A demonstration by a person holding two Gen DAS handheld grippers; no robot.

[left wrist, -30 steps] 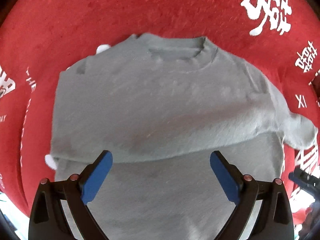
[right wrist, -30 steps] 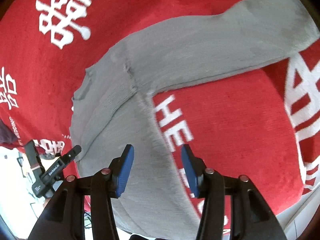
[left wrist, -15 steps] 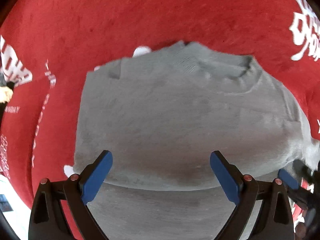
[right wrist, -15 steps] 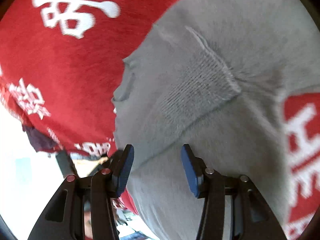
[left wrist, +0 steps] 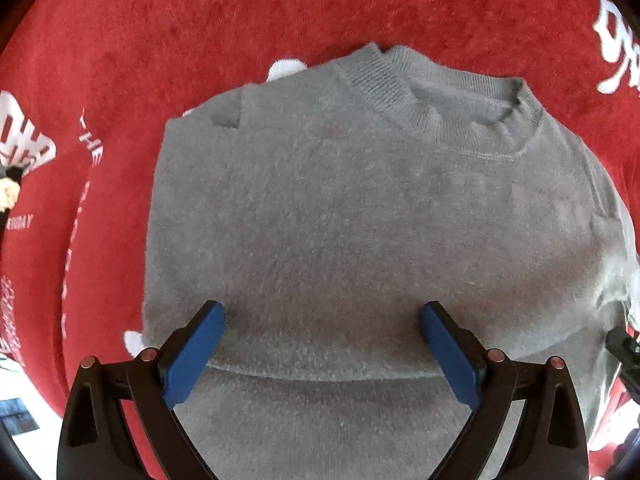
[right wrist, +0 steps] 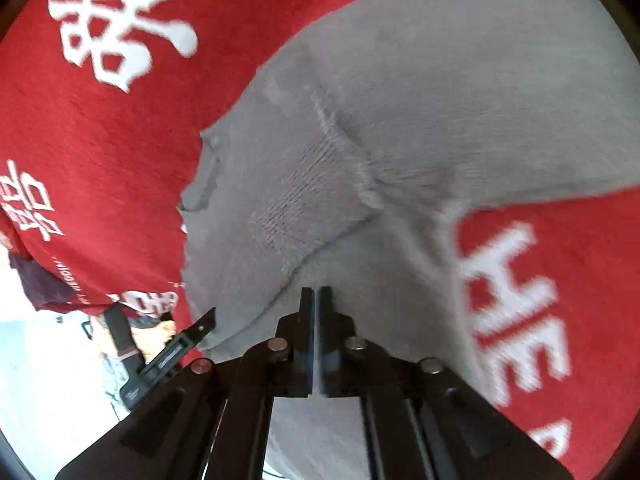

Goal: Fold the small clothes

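A grey knit sweater [left wrist: 340,220] lies flat on a red cloth [left wrist: 280,8], collar at the top. A folded layer crosses its lower body. My left gripper [left wrist: 322,320] points down just above that fold, open wide, with its blue pads [left wrist: 196,344] either side of the fabric and nothing pinched. In the right wrist view the sweater [right wrist: 400,120] spreads away, one sleeve stretching to the upper right. My right gripper [right wrist: 316,294] is closing: its jaws have come together at the sweater's side below the armpit seam, nipping the fabric edge at their tips.
The red cloth [right wrist: 100,120] carries large white characters and letters. Its edge drops off at the lower left of the right wrist view, where the left gripper [right wrist: 172,352] and a pale floor show. The right gripper's black tip [left wrist: 624,348] shows at the left view's right edge.
The right gripper's jaws went from half open to together while it moved in onto the sweater's side. The left gripper sank closer to the sweater, staying open.
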